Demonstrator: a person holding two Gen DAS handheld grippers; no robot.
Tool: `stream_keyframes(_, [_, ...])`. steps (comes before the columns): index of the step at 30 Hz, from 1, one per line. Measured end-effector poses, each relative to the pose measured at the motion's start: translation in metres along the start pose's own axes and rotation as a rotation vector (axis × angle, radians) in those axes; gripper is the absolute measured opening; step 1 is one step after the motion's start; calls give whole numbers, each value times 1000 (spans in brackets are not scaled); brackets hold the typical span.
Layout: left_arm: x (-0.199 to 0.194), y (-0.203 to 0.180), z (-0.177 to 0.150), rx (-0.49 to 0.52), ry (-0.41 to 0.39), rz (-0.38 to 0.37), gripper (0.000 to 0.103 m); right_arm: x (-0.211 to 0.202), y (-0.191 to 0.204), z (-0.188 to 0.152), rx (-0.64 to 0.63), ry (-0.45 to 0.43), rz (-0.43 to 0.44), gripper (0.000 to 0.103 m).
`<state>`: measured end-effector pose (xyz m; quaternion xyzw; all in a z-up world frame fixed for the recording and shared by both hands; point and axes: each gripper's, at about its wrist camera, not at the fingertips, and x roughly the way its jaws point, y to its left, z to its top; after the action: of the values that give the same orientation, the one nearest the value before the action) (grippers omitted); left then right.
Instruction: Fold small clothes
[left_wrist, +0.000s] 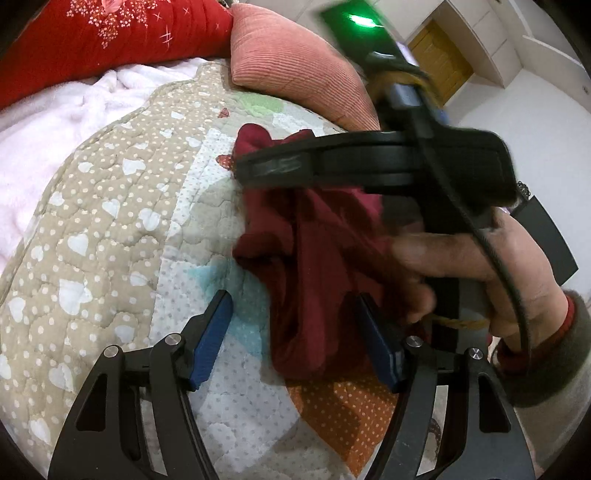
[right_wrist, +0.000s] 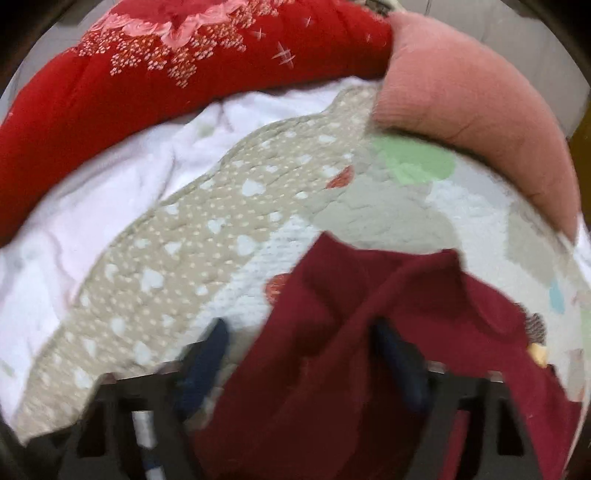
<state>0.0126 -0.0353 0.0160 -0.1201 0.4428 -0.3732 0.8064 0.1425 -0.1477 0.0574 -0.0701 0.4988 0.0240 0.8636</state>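
A patchwork quilt (left_wrist: 122, 229) fills the frame as work surface. The crumpled maroon garment (left_wrist: 321, 266) lies centre-right, awaiting flattening. The left gripper (left_wrist: 291, 332) gapes, empty; the right gripper (right_wrist: 303, 354) straddles cloth, partly open, pads apparently not pressing.

Crumpled maroon garment (left_wrist: 314, 258) on quilt (left_wrist: 110, 240)
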Motion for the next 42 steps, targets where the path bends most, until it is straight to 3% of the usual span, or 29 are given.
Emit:
stream_keyframes(1, [1,-2,0,6,-1,2,75,-4,-9,-3,26,-18,14,38])
stream_keyframes(2, [3,-6,1,14,0,8,79,-11,-24,-7,84,-39,87,26])
stream_keyframes(7, [11,-26,7,56,5,37,79,-45,-69,-22,223,-134,231,21])
stream_keyframes(9, [9,-31,11,19,-1,-5,66,-62,-83,-29,256,-181,269,21])
stream_keyframes(10, [7,-35,14,17,3,-25,49,-71,-88,-32,269,-198,279,20])
stream_keyframes(11, [4,-44,16,30,0,-27,39,-82,-95,-37,290,-222,291,20])
stream_keyframes(13, [-3,-68,19,92,-31,-11,28,-98,-108,-45,321,-256,304,19])
stream_keyframes(16, [-12,-109,20,168,-55,-24,23,-118,-126,-54,366,-304,322,18])
stream_keyframes(20, [-4,-166,14,248,-41,-68,23,-161,-162,-88,414,-388,315,17])
stream_keyframes(25, [26,-227,-4,328,9,-112,23,-192,-213,-144,479,-418,243,17])
stream_keyframes(30, [76,-268,-30,374,112,-129,23,-180,-267,-210,636,-393,211,17])
stream_keyframes(34, [113,-285,-54,424,191,-57,23,-144,-291,-247,726,-294,138,17])
stream_keyframes(36, [104,-291,-59,482,180,-50,30,-134,-294,-255,749,-280,155,17])
stream_keyframes(37, [93,-294,-61,509,190,-66,42,-137,-297,-259,775,-298,177,17])
stream_keyframes(38, [83,-293,-62,524,193,-82,49,-144,-301,-264,815,-309,203,20])
stream_keyframes(39, [71,-292,-61,537,181,-96,49,-150,-303,-267,843,-313,215,22])
stream_keyframes(42, [33,-276,-54,572,102,-84,50,-181,-291,-281,841,-385,261,47])
